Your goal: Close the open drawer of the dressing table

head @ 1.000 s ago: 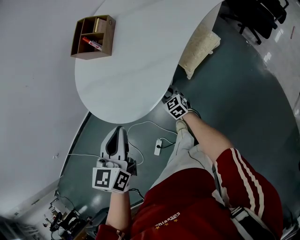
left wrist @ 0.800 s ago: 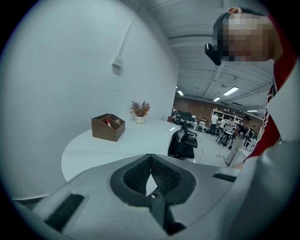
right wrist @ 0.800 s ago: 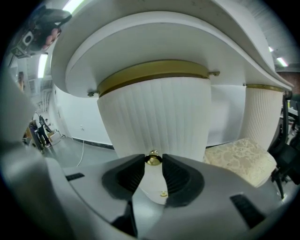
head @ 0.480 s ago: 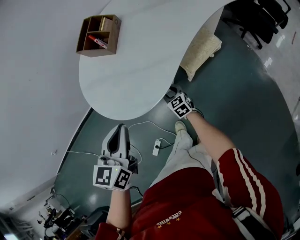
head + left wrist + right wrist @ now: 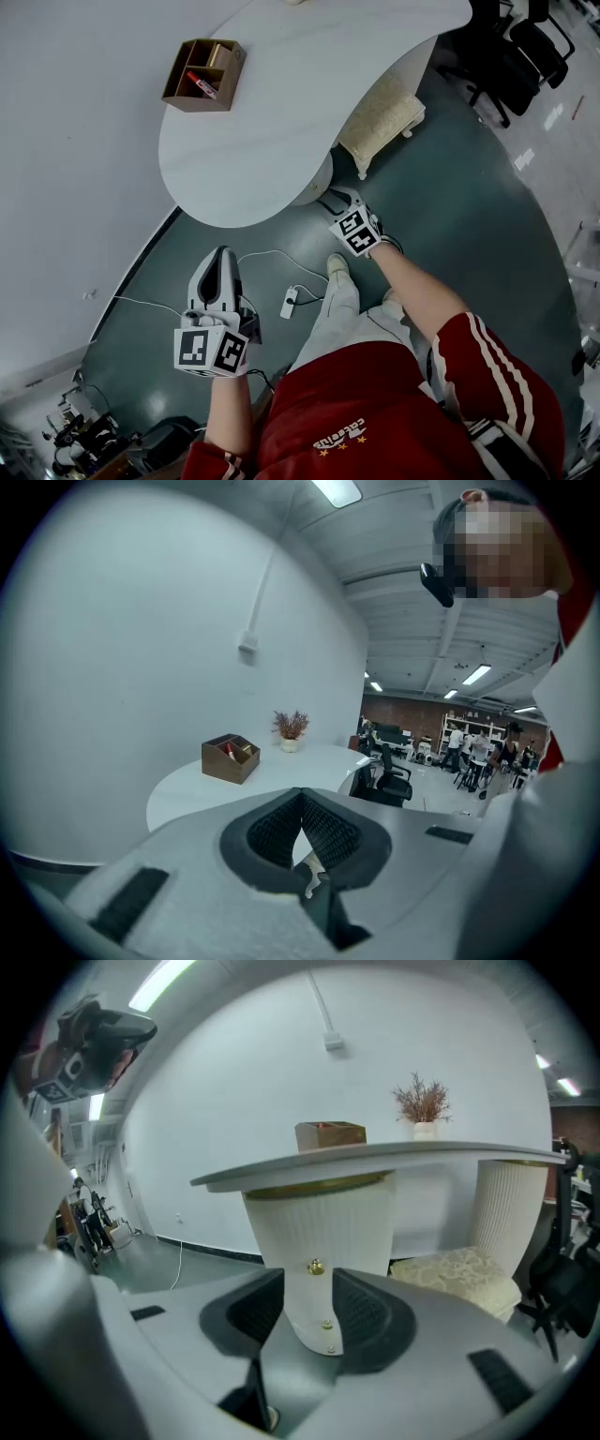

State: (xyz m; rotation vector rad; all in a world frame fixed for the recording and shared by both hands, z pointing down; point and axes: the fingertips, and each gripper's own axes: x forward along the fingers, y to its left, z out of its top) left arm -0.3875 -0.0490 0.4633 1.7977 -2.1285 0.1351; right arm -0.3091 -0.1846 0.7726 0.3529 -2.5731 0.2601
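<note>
The right gripper (image 5: 309,1286) has just been opening its jaws; they stand apart and empty, facing the ribbed drawer pedestal (image 5: 323,1222) under the dressing table's (image 5: 281,103) near edge. The left gripper's (image 5: 300,797) jaws meet on nothing.

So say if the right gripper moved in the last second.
Yes: right gripper drew back from the tabletop edge toward the person; its jaws have just been opening, empty.

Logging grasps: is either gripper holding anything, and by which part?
Nothing is held. Grey left gripper: shut, empty. Grey right gripper: jaws have just been opening, nothing between them.
</note>
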